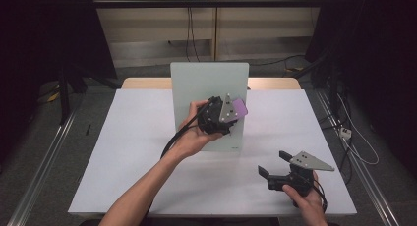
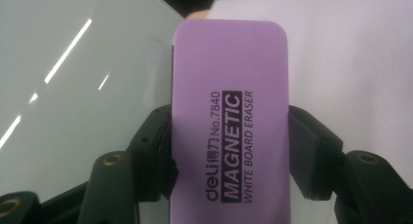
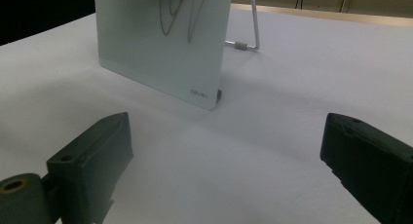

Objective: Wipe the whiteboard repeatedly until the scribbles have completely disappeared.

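Eraser (image 2: pixel 229 121), purple, marked as a magnetic whiteboard eraser, is clamped across its width between the jaws of the left gripper (image 1: pixel 222 114). It is held up against the upper right part of the whiteboard (image 1: pixel 196 83), which stands propped on a wire stand at the middle of the bench (image 1: pixel 123 152), toward the far edge. Dark pen scribbles (image 3: pixel 178 12) are seen on the board face in the right gripper view. The step in hand is judged to be wiping the marks off. The right gripper (image 1: pixel 278 167) is kept near the front right corner of the bench, jaws spread wide and empty. Next, the felt face must be pressed flat to the glass and swept across the scribbles without tipping the board backward.
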`<state>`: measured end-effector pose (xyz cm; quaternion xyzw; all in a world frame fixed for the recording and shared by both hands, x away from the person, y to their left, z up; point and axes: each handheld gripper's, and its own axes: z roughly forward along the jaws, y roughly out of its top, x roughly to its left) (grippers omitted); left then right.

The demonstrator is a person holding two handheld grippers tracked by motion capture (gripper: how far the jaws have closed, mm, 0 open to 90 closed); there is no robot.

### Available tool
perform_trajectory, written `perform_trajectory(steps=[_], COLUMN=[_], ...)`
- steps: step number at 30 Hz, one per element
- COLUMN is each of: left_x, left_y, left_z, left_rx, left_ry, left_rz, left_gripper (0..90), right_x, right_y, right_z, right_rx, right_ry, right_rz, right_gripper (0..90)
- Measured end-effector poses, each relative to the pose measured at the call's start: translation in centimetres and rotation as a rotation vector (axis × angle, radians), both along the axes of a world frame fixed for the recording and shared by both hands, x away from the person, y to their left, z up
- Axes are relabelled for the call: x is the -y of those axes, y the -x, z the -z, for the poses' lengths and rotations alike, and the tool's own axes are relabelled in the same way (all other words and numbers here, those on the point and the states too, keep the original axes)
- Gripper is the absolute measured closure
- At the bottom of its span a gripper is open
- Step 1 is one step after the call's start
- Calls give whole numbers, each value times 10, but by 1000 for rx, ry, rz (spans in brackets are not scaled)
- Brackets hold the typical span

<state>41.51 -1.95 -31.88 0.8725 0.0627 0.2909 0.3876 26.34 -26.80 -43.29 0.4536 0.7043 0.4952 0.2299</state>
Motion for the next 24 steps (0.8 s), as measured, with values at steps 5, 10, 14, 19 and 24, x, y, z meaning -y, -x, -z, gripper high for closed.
perform_trajectory(steps=[5, 10, 14, 19, 24], left_x=[-4, -1, 4, 6, 3], left_y=[-11, -9, -2, 7, 12], left_z=[-27, -22, -2, 22, 36], left_rx=[9, 14, 18, 3, -26], left_ry=[66, 45, 8, -42, -63], left_rz=[-36, -27, -1, 19, 36], left_gripper=[412, 412, 411, 407, 407], right_x=[0, 0, 0, 0, 0], right_y=[0, 1, 0, 1, 0], right_z=[0, 0, 0, 0, 0], right_rx=[0, 2, 1, 0, 2], right_ry=[-1, 0, -1, -1, 3], right_rz=[2, 1, 3, 3, 2], right_gripper=[47, 47, 47, 47, 47])
